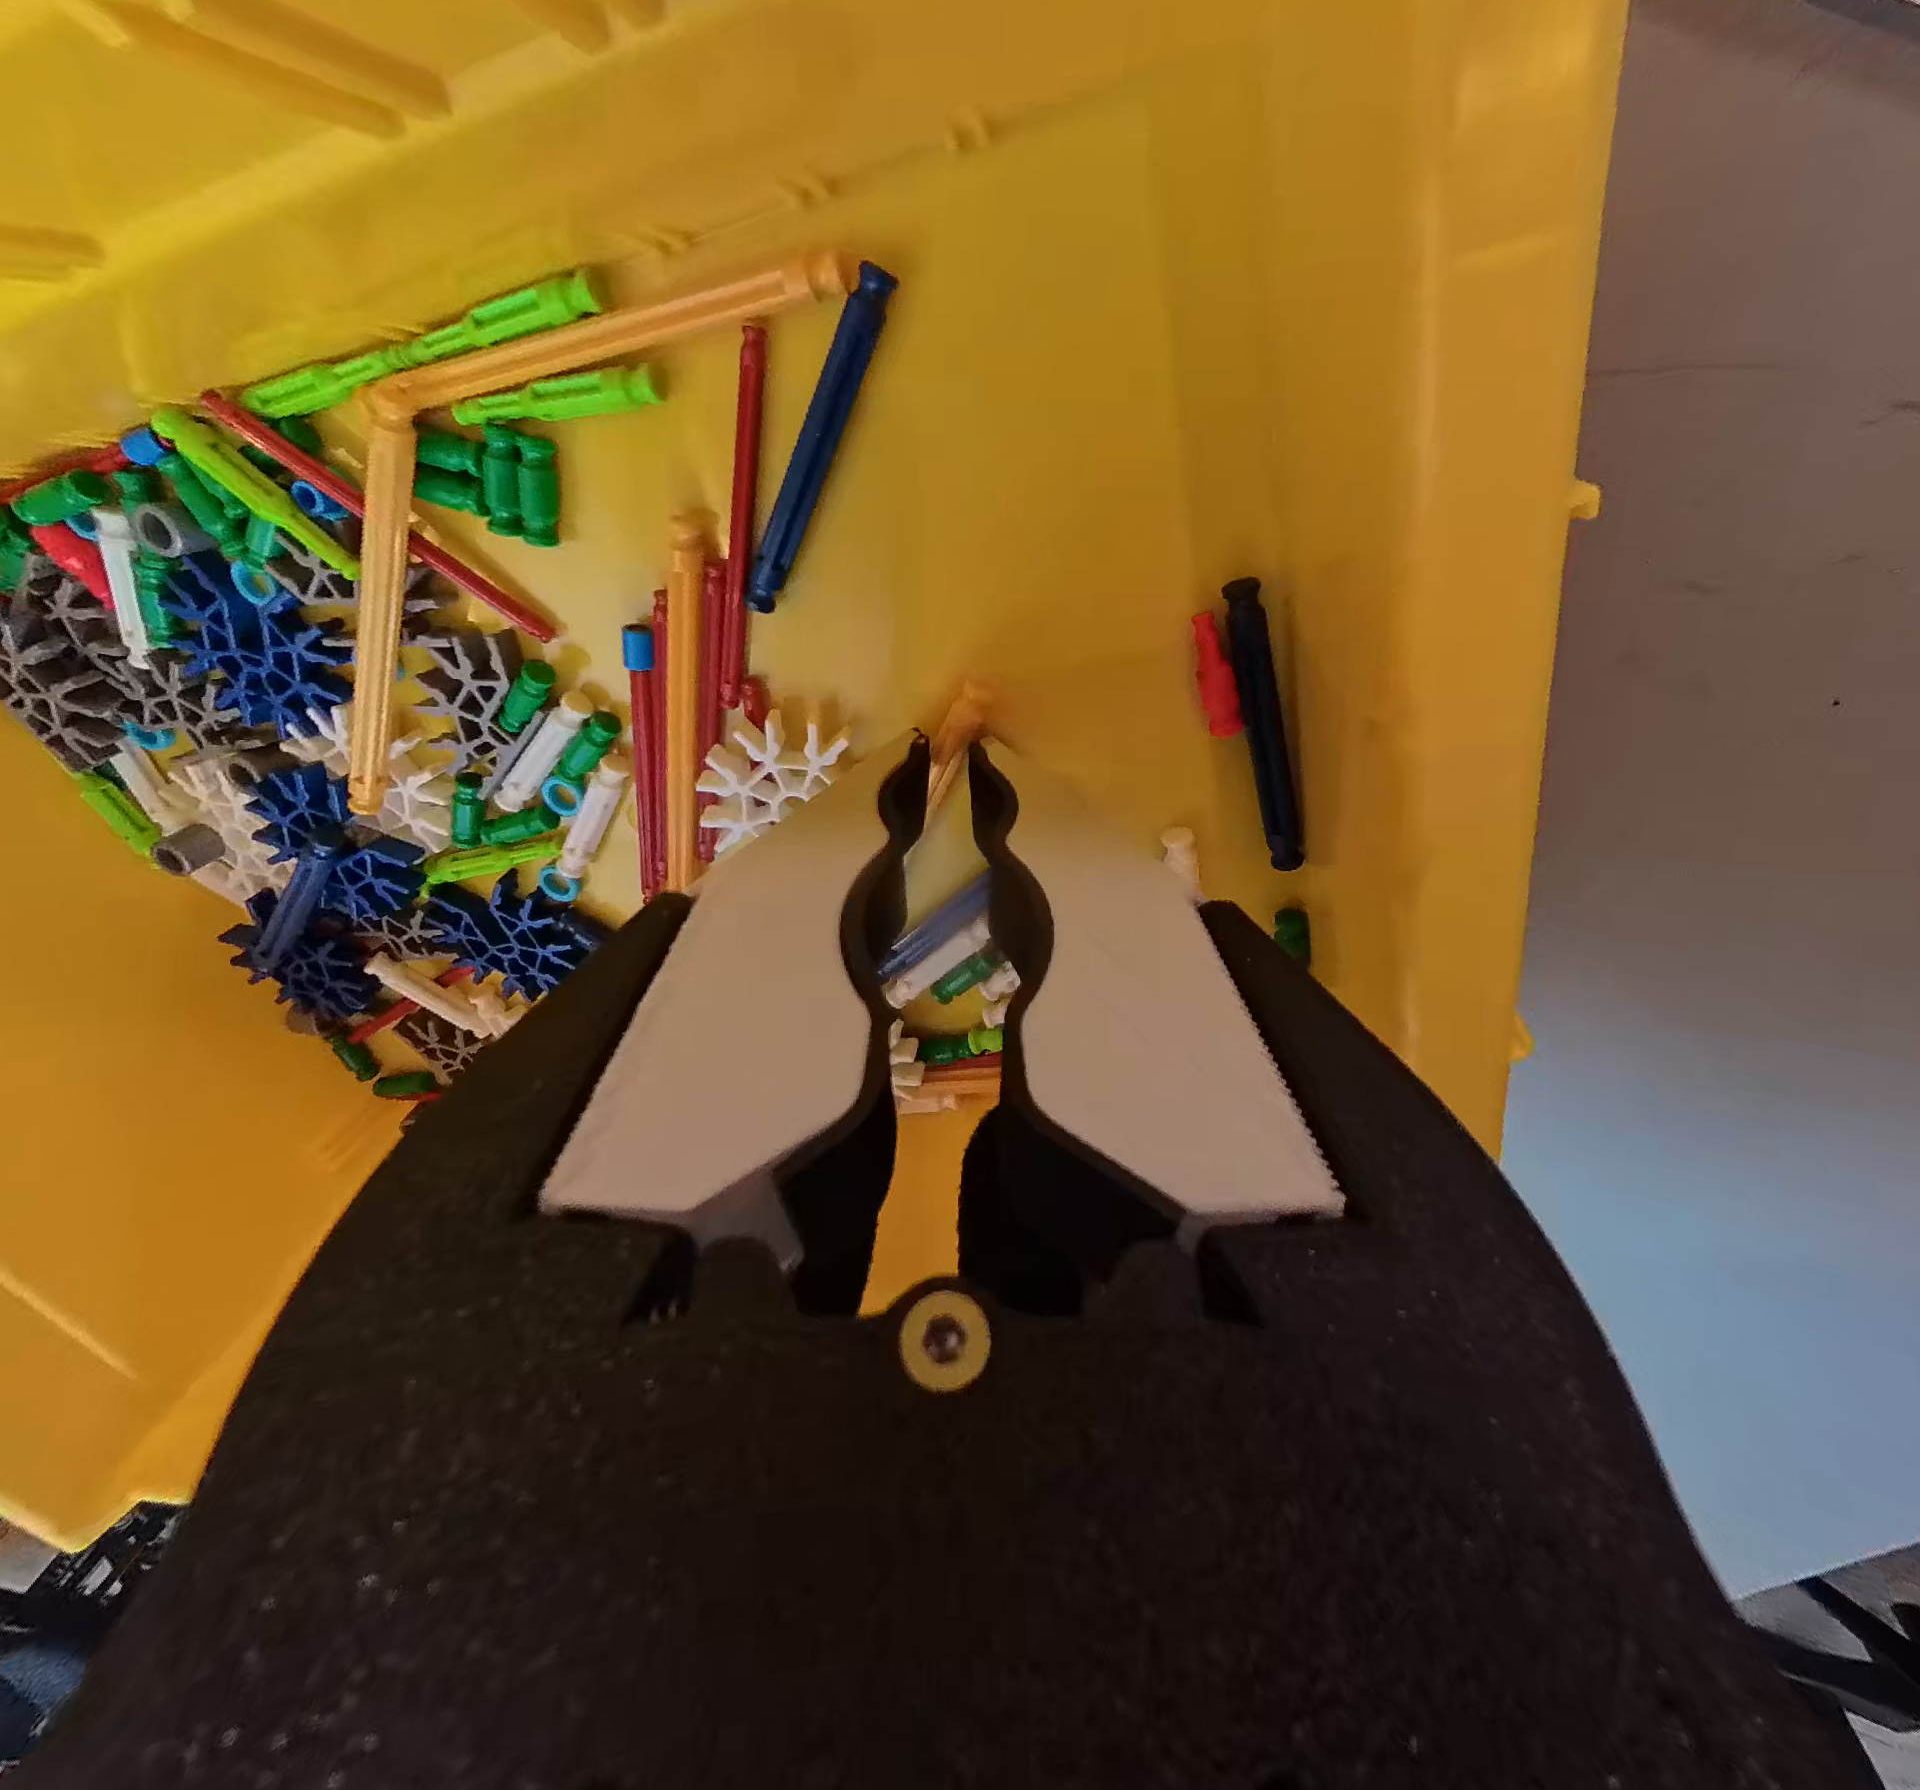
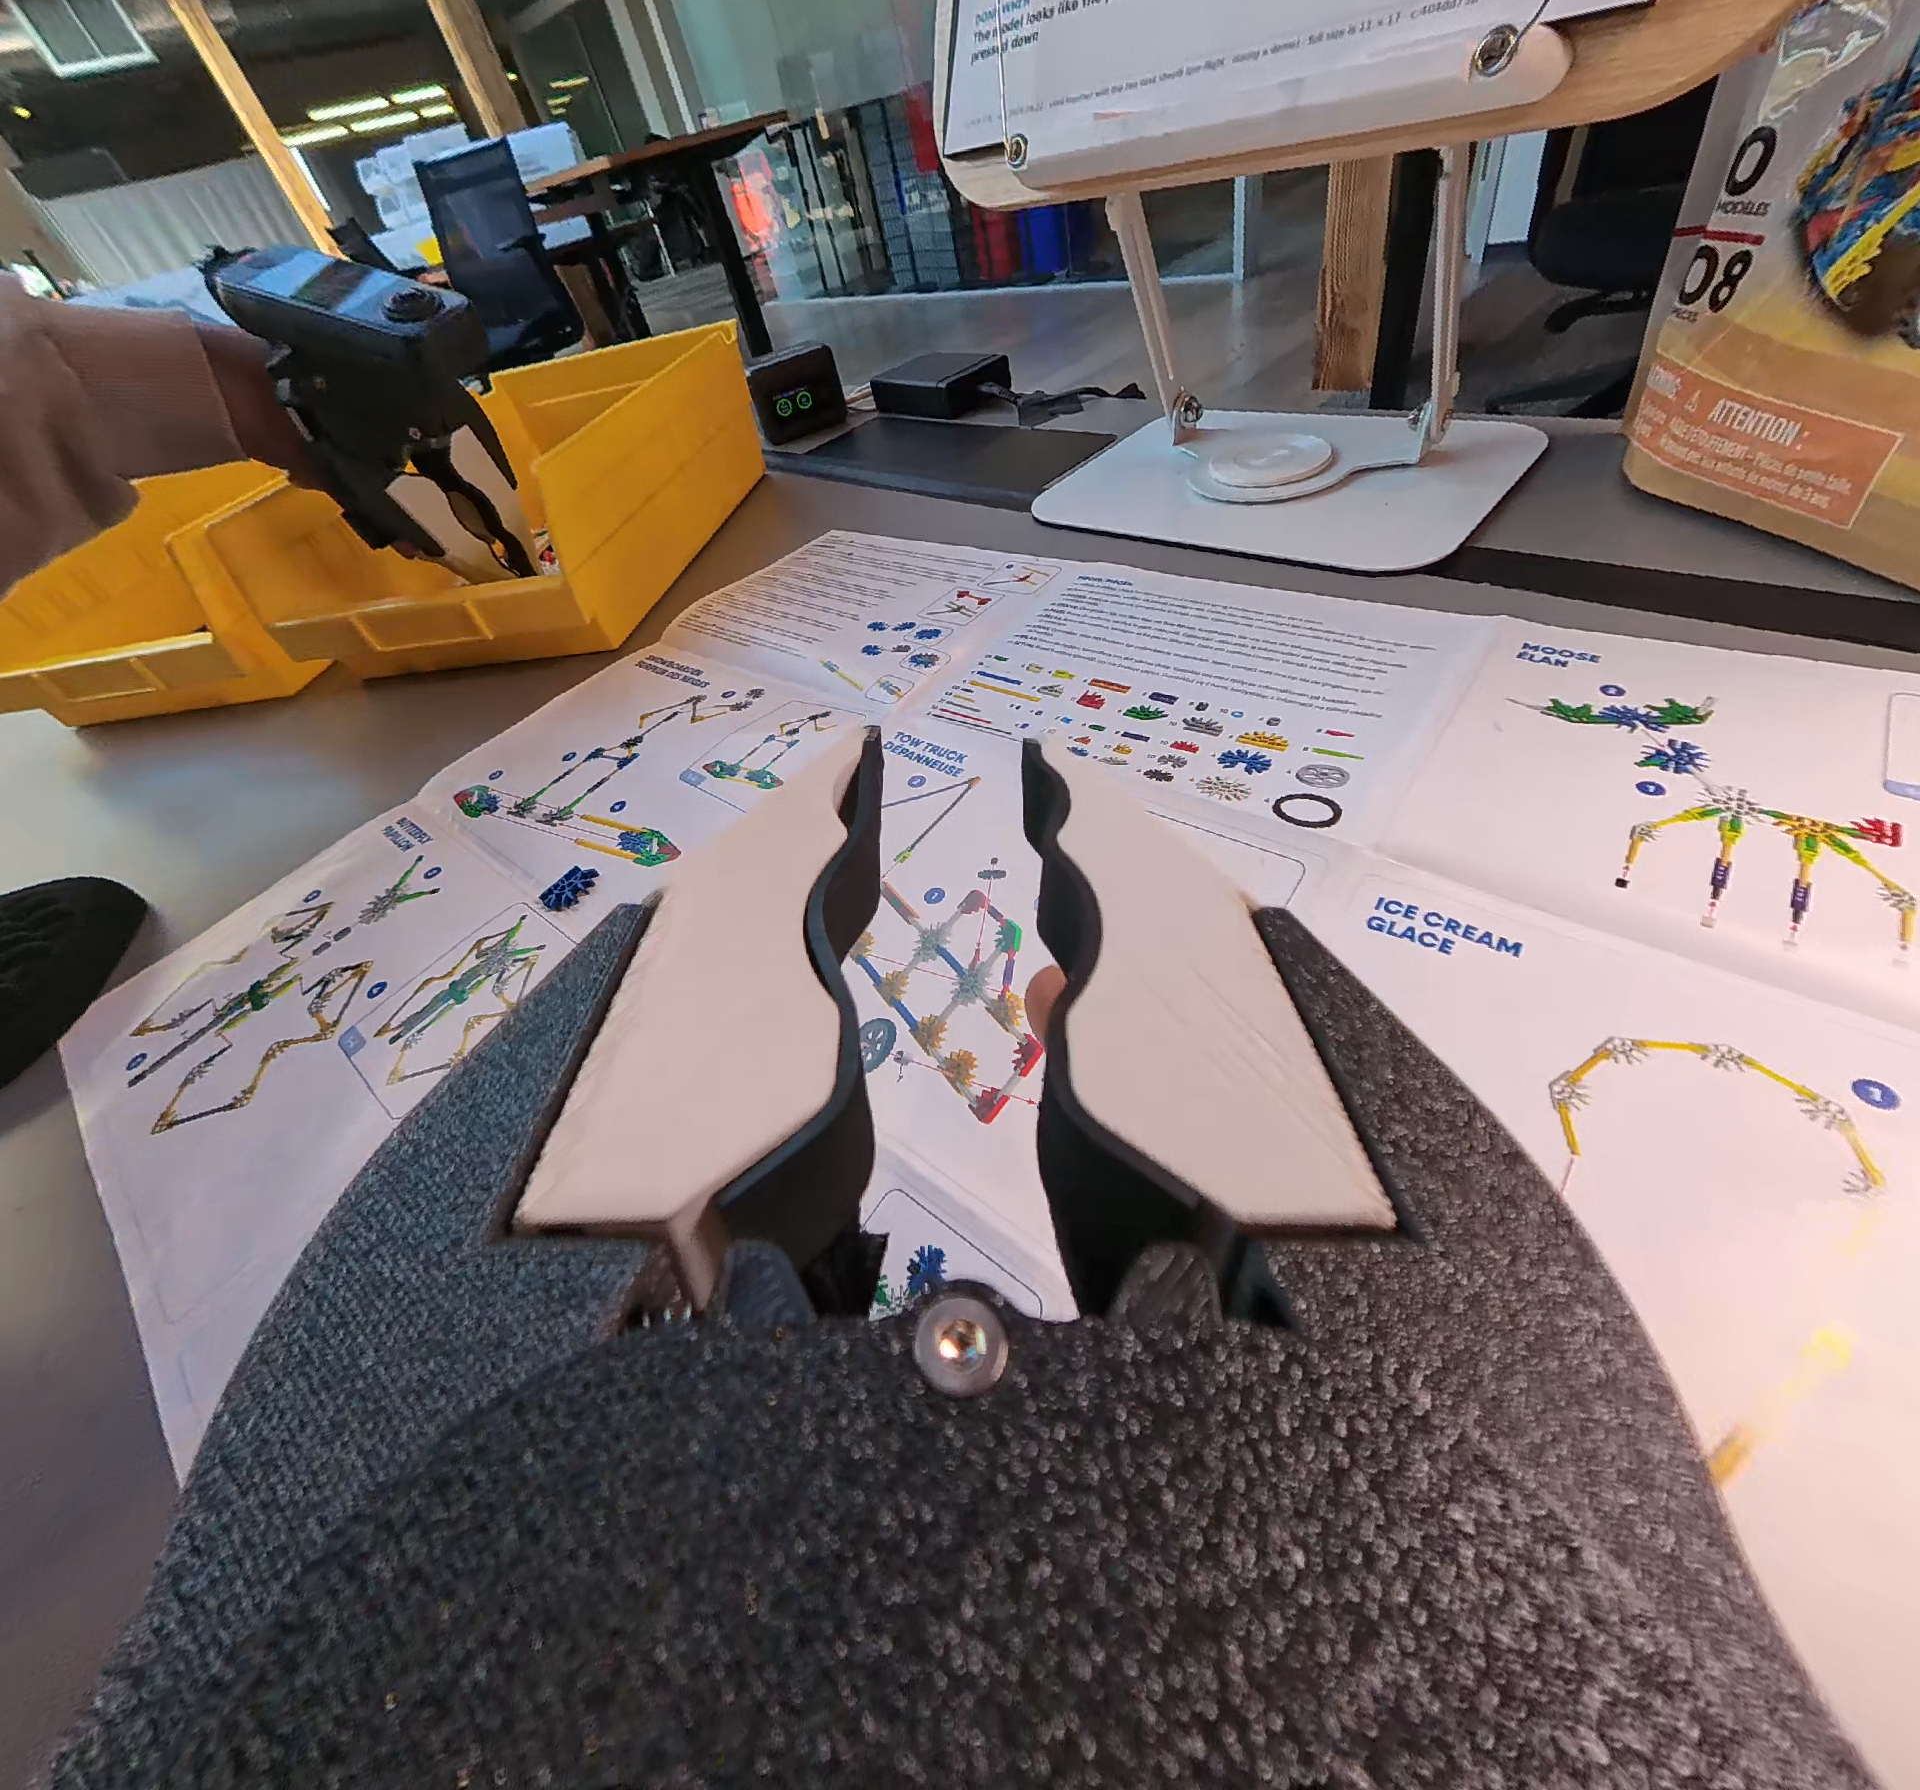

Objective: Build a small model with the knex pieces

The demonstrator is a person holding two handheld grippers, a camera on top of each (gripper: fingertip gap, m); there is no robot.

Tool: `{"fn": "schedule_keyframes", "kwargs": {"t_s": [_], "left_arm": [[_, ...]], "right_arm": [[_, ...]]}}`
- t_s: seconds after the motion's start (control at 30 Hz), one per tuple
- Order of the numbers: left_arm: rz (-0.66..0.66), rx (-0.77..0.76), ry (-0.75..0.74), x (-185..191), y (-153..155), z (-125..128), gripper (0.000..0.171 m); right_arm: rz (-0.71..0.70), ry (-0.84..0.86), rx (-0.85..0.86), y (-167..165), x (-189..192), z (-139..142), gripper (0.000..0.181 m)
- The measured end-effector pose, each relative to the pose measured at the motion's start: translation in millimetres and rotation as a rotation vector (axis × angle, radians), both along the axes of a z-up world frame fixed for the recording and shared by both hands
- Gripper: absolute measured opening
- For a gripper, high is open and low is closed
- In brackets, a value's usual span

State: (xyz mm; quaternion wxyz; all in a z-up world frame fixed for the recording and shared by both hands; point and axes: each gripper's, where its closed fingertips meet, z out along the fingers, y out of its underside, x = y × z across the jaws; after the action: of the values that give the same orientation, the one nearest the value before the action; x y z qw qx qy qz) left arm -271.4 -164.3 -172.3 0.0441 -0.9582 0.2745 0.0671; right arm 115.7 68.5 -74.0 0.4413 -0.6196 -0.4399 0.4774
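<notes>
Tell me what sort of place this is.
Probably an open-plan office or lab workspace: a grey table with a toy-building instruction sheet, a yellow parts bin, and desks and an office chair behind glass partitions.

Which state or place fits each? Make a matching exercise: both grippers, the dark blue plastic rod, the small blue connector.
1 left gripper
2 right gripper
3 dark blue plastic rod
4 small blue snowflake-shaped connector

A resting on paper instruction sheet
B lying loose in yellow plastic bin
C open above the sheet
D shut on thin yellow rod

Pairs: 1-D, 2-C, 3-B, 4-A
</notes>
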Motion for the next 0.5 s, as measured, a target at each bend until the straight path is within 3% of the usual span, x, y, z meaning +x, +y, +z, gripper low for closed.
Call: {"fn": "schedule_keyframes", "kwargs": {"t_s": [0.2,0.5], "left_arm": [[-0.026,0.041,0.027,-0.3,3.1,4.3,0.005],[-0.002,0.204,-0.032,13.1,6.5,50.2,0.004]], "right_arm": [[-0.008,-0.001,0.008,1.7,1.0,0.2,0.025],[-0.012,-0.001,-0.013,4.6,1.1,-1.6,0.025]]}}
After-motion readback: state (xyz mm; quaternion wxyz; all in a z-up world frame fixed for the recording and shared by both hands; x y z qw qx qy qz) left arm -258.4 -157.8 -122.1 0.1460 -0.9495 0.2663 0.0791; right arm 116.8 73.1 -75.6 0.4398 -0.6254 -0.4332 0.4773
